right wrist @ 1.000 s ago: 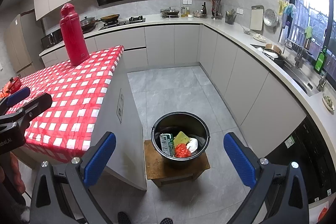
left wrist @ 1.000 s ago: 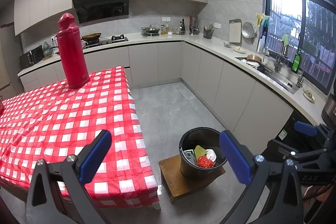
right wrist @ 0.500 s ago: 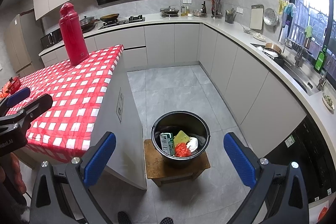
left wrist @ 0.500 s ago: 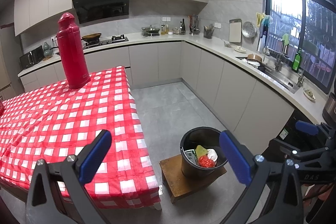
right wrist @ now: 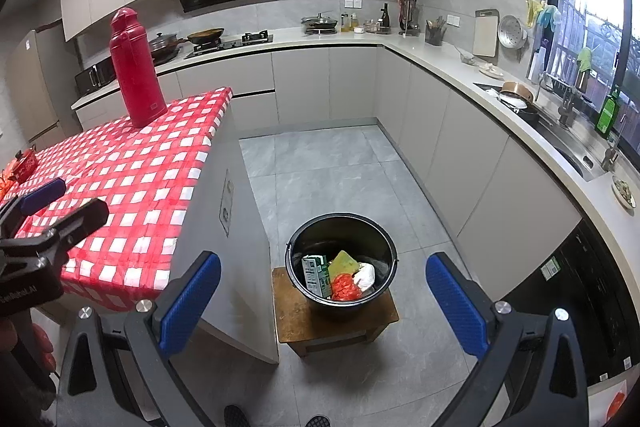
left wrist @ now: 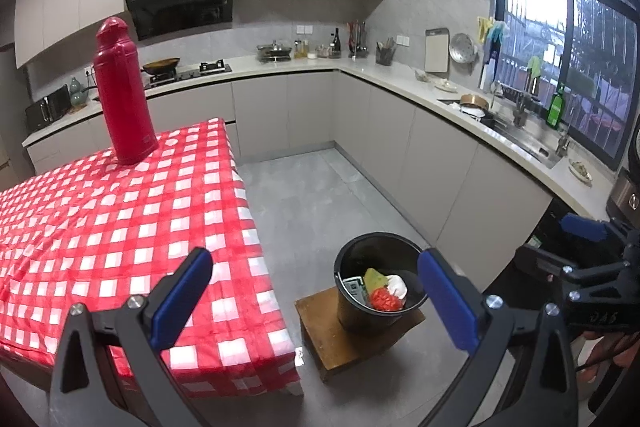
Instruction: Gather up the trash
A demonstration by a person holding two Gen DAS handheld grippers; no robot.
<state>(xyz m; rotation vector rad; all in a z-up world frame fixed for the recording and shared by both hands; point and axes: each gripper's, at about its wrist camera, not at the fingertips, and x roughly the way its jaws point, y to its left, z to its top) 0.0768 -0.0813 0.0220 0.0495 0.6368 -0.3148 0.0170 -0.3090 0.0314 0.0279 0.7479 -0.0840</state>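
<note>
While both my grippers hang wide open and empty, the trash (right wrist: 340,277) lies in the bucket (right wrist: 384,247) on the stool (right wrist: 296,327). My right gripper (right wrist: 322,301) sits almost straight above that bucket; my left gripper (left wrist: 316,301) is off toward the table (left wrist: 120,207), so I judge the right nearer.

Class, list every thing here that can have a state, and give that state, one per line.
Left gripper: open, empty.
Right gripper: open, empty.
Bucket: upright on the stool, holding trash.
Carton: in the bucket, standing.
Flask: upright on the table, capped.
</note>
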